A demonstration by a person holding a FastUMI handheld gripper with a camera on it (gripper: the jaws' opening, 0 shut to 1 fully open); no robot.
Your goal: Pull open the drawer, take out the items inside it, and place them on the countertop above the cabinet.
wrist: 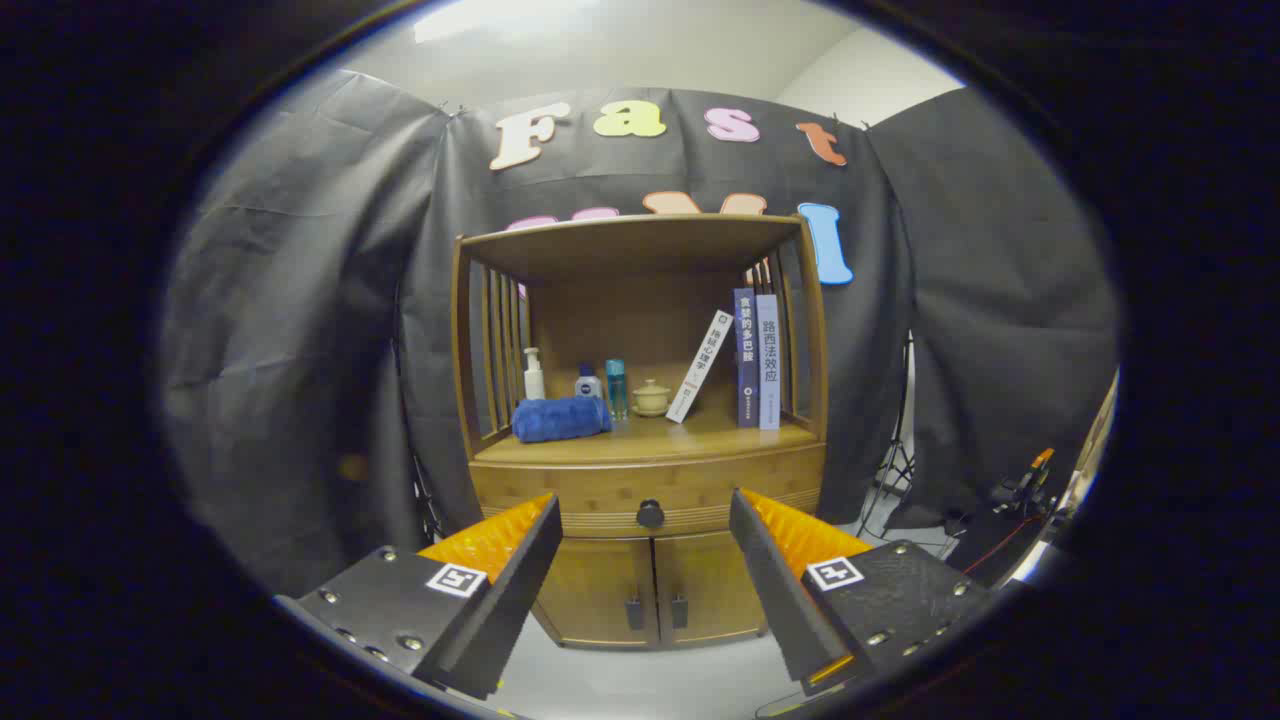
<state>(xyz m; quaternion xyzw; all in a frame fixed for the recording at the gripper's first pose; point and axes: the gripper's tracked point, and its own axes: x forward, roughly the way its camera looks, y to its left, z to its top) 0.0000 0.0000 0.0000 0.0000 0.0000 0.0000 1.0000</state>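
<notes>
The drawer (648, 490) is closed, so whatever lies inside is hidden; its dark round knob (650, 514) sits between the two fingers, well beyond them. The lower ends of the two cabinet doors (655, 590) are partly cut off by the fingers. On the counter (640, 440) I count one rolled blue towel (560, 418), three bottles (588, 383) behind it, what looks like a small lidded cup (651, 397), and three books (757, 358), one leaning and two upright. The hand-held gripper (645, 540) is level, aimed straight at the cabinet, fingers spread wide and holding nothing.
</notes>
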